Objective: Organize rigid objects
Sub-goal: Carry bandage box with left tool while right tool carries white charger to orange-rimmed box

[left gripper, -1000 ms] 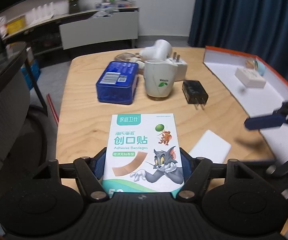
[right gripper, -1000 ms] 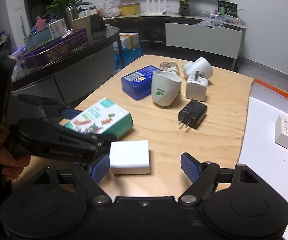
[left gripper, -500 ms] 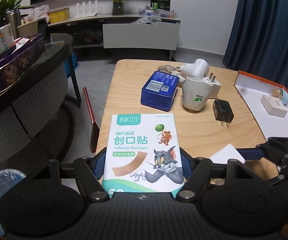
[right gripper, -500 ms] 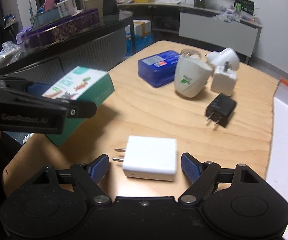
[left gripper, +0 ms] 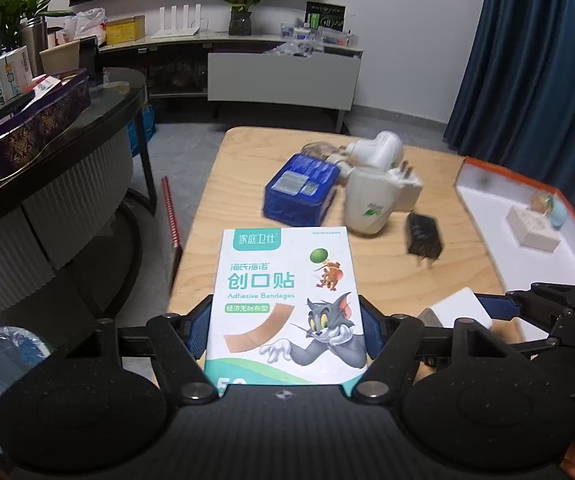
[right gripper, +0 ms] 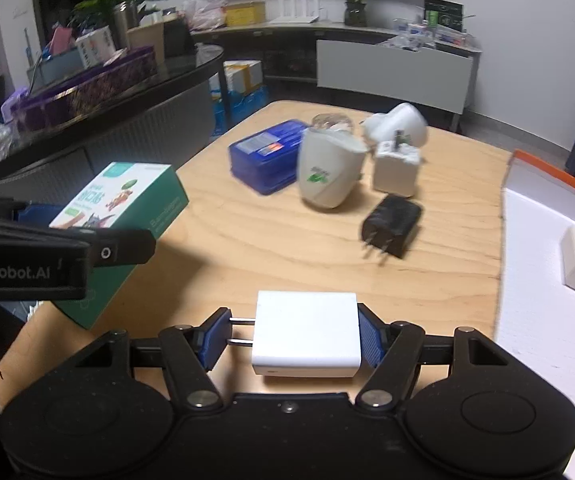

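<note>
My left gripper (left gripper: pixel 287 320) is shut on a white and green adhesive bandage box (left gripper: pixel 283 280), held clear of the wooden table (left gripper: pixel 247 208) at its near left corner. In the right wrist view that box (right gripper: pixel 127 196) hangs at the left. My right gripper (right gripper: pixel 293 336) is low over the table's near edge with its jaws closing on a white plug charger (right gripper: pixel 305 332). One pad meets the charger's prong tips and the other its flat side. The same charger (left gripper: pixel 461 308) shows at the right of the left wrist view.
A blue box (left gripper: pixel 301 190), a white device with a green leaf (left gripper: pixel 367 204), a white adapter (right gripper: pixel 395 170) and a black charger (left gripper: pixel 423 236) lie mid-table. At the right an orange-rimmed white tray (left gripper: pixel 483 200) holds a small white box (left gripper: pixel 531 228) and a ball (left gripper: pixel 551 206).
My right gripper has come forward around the white charger and its jaws have narrowed onto it. My left gripper has lifted the bandage box a little and rolled.
</note>
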{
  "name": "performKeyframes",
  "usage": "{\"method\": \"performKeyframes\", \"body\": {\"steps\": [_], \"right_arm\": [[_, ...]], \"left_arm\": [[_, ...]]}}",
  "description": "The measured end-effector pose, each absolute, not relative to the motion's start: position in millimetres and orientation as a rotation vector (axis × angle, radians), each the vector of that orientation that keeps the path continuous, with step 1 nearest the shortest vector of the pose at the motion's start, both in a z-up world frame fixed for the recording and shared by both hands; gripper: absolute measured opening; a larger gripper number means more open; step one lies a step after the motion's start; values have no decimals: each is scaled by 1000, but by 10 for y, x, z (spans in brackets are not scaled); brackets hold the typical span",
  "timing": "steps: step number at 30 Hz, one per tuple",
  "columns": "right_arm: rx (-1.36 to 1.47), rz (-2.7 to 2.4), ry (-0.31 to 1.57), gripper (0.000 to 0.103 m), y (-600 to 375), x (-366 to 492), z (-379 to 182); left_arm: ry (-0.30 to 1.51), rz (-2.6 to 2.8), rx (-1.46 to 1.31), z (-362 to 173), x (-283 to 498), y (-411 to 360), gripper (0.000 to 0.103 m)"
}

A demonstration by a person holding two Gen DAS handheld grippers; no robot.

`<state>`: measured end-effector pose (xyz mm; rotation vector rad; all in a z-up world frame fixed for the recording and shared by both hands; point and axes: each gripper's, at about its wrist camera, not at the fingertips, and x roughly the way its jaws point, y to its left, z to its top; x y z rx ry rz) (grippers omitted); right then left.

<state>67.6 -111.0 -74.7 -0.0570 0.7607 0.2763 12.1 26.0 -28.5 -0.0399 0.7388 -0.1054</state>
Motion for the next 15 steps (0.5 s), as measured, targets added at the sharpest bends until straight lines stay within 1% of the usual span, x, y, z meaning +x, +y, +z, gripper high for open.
{"method": "performKeyframes", "body": {"steps": [8,15], "right_arm": [[-4,211,677,79,-1516,522,-386],[25,128,628,79,-1907,340,-215]], "left_arm": [[705,-154,-48,-77,72,-129,71],[690,-211,-33,13,72,-479,71]]}}
